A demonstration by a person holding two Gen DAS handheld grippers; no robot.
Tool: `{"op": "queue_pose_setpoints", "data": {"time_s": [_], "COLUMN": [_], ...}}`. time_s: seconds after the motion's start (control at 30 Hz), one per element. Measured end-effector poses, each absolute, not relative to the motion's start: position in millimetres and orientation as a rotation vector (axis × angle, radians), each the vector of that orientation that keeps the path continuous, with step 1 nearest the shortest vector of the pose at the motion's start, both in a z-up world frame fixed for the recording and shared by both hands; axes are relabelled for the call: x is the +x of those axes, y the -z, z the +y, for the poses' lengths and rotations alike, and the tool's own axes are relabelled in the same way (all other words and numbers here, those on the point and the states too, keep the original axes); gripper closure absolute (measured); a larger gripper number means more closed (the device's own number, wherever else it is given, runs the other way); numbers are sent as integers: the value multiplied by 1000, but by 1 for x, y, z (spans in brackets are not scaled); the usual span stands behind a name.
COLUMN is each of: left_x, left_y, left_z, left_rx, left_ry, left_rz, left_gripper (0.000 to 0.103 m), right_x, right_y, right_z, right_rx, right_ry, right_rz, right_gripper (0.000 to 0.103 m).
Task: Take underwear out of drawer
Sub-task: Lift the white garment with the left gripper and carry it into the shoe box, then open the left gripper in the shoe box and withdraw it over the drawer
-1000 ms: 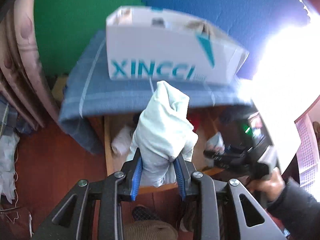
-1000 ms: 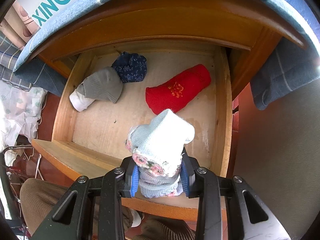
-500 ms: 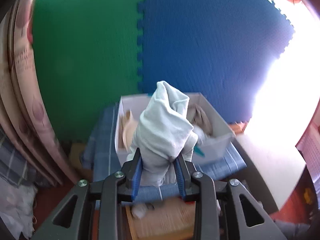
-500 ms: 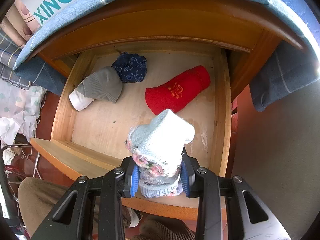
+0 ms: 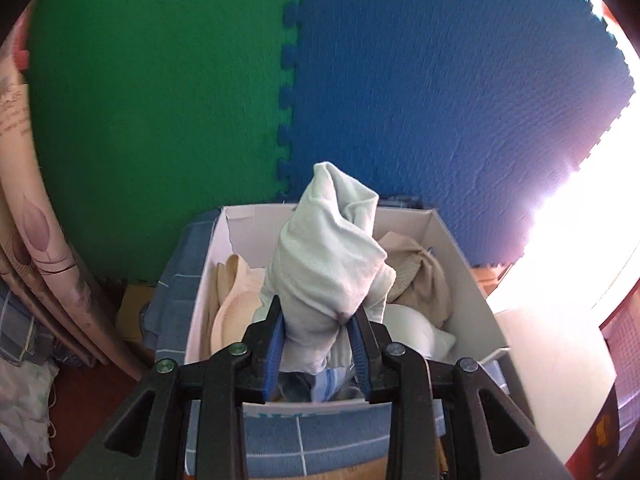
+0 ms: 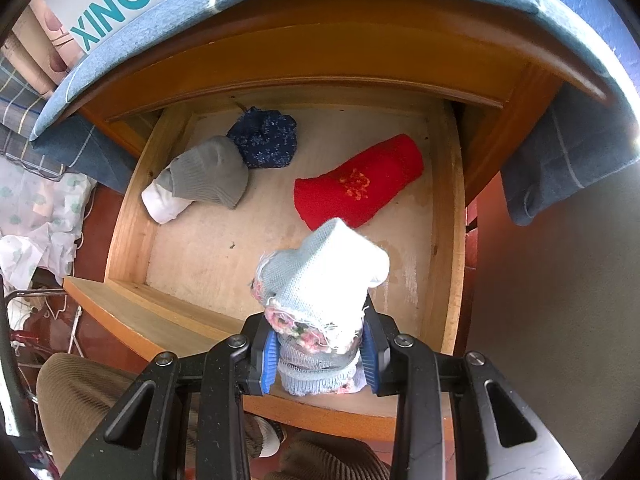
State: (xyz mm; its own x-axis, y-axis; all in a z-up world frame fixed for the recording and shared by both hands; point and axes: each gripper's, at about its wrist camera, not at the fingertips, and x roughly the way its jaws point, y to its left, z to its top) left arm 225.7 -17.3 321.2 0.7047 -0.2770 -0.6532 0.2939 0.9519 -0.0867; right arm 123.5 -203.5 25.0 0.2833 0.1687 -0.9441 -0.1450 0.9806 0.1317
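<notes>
My left gripper [image 5: 318, 328] is shut on a pale mint-white rolled underwear bundle [image 5: 332, 256], held just above the open white cardboard box [image 5: 460, 248], which holds beige and white garments [image 5: 420, 276]. My right gripper [image 6: 320, 354] is shut on a light blue knitted bundle [image 6: 324, 280] with pink floral trim, hanging over the front part of the open wooden drawer [image 6: 132, 216]. Inside the drawer lie a red roll [image 6: 360, 188], a grey-and-white roll [image 6: 200, 180] and a dark blue spotted bundle [image 6: 266, 138].
The box stands on a blue checked cloth [image 5: 176, 300] draped over the cabinet top [image 6: 328, 36]. Green [image 5: 160, 100] and blue [image 5: 440, 80] foam mats cover the wall behind. Curtain folds [image 5: 36, 248] hang at the left. A person's brown-trousered legs [image 6: 76, 396] are below the drawer front.
My left gripper has risen with the mint-white bundle from in front of the drawer to above the box, now seen from over its rim. The right gripper stayed still.
</notes>
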Motion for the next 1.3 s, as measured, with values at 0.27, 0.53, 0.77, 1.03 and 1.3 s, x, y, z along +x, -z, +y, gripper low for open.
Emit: {"op": "queue_pose_setpoints", "data": {"time_s": [0.27,0.53,0.77,1.03,1.3], "left_x": [261,273,269,260,228], "left_y": [-272,-253,-255,-272,-293], "left_z": [-33,-34,-37,-32,-18], "left_rx": [47,59,79,54,44], "left_ry": [267,230,226,217,222], "left_rz": [817,846,840,817,768], "left_gripper": [73,70,66,49,48], "right_x": [123,124,123,123,123], "right_y": [-25,-25,-25,-25,-25], "right_z": [-205,-205,-205,-203,-204], "right_rx": [38,45,44,38,29], "right_ry": [-219,-226,-226,-223,-219], "right_rz": [1267,1271,1270,1273,1277], "right_gripper": [71,71,71,71,71]}}
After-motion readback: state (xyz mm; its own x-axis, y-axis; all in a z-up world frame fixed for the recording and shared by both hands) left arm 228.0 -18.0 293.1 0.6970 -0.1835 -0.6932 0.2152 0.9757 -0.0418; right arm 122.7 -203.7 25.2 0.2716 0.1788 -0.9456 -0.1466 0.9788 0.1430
